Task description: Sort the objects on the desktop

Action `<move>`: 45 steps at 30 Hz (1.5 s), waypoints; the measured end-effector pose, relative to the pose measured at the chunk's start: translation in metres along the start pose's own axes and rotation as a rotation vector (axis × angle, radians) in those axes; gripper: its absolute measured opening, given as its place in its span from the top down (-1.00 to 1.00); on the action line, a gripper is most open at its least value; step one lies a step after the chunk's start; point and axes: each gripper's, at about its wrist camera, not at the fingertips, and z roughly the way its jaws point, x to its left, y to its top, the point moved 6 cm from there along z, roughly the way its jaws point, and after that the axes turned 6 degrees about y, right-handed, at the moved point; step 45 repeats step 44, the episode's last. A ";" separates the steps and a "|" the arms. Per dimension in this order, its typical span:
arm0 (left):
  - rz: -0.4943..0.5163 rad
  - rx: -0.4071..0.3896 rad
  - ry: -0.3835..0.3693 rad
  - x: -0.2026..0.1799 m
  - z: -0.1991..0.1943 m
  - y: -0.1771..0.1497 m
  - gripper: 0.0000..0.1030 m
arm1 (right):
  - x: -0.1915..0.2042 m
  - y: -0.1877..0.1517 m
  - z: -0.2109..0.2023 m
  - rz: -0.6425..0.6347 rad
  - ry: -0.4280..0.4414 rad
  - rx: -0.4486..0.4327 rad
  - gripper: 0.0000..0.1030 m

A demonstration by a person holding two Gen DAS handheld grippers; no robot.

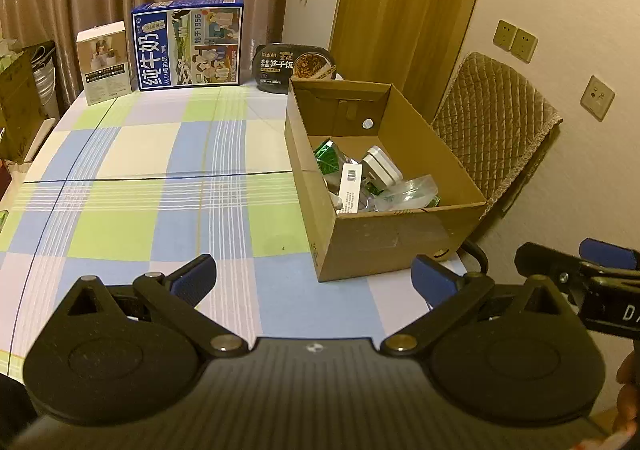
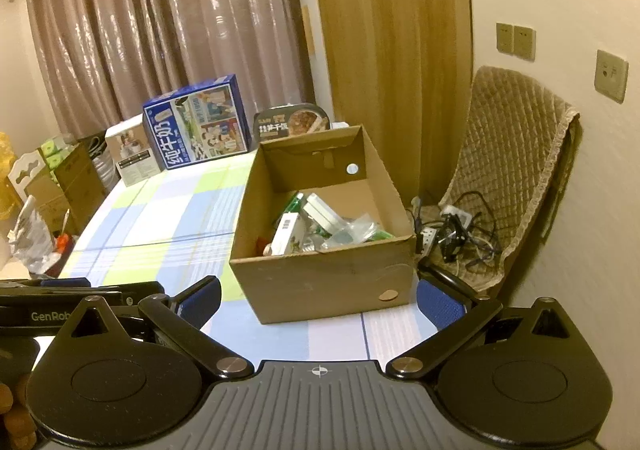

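Note:
An open cardboard box (image 1: pixel 400 238) stands on the checked tablecloth (image 1: pixel 160 178) at the table's right edge; it also shows in the right wrist view (image 2: pixel 320 282). Inside lie a white rectangular gadget (image 1: pixel 382 166), a white barcoded pack (image 1: pixel 351 188), green wrappers (image 1: pixel 326 158) and clear plastic packets (image 1: pixel 412 192). My left gripper (image 1: pixel 314 278) is open and empty, held above the near tablecloth left of the box. My right gripper (image 2: pixel 319 300) is open and empty, just in front of the box's near wall. Its fingers (image 1: pixel 576 262) show at the left view's right edge.
A blue milk carton box (image 1: pixel 188 44), a small white box (image 1: pixel 105 62) and a black instant-rice bowl (image 1: pixel 294 66) stand at the table's far edge by the curtain. A padded chair (image 2: pixel 508 170) holding cables (image 2: pixel 460 230) stands right of the table. Boxes and bags are stacked at the left (image 2: pixel 60 186).

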 end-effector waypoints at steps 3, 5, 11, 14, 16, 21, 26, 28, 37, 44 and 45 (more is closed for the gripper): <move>-0.001 0.000 0.002 0.000 0.000 0.000 -0.98 | 0.000 -0.001 0.001 -0.004 -0.002 0.002 -0.97; -0.001 0.001 0.003 0.000 0.000 0.000 -0.98 | 0.000 -0.001 0.002 -0.006 -0.005 0.004 -0.97; 0.000 0.006 0.003 -0.001 0.002 -0.002 -0.98 | -0.001 -0.002 0.002 -0.005 -0.008 0.006 -0.96; 0.001 0.006 0.004 -0.001 0.002 -0.002 -0.98 | -0.002 -0.003 0.002 -0.003 -0.008 0.006 -0.97; 0.001 0.009 0.003 -0.002 0.003 -0.003 -0.98 | -0.003 -0.002 0.003 -0.002 -0.008 0.005 -0.97; 0.001 0.009 0.004 -0.002 0.003 -0.003 -0.98 | -0.004 -0.002 0.003 -0.003 -0.008 0.005 -0.97; 0.000 0.008 0.003 -0.002 0.005 -0.004 -0.98 | -0.004 -0.003 0.004 -0.002 -0.008 0.007 -0.97; 0.001 0.009 0.003 -0.002 0.005 -0.004 -0.98 | -0.004 -0.003 0.004 -0.001 -0.008 0.008 -0.97; 0.014 0.016 0.003 -0.001 0.008 -0.006 -0.98 | -0.005 -0.005 0.006 -0.004 -0.013 0.012 -0.97; 0.016 0.001 -0.010 0.000 0.008 -0.008 -0.98 | -0.006 -0.007 0.008 -0.003 -0.015 0.014 -0.97; 0.016 0.001 -0.010 0.000 0.008 -0.008 -0.98 | -0.006 -0.007 0.008 -0.003 -0.015 0.014 -0.97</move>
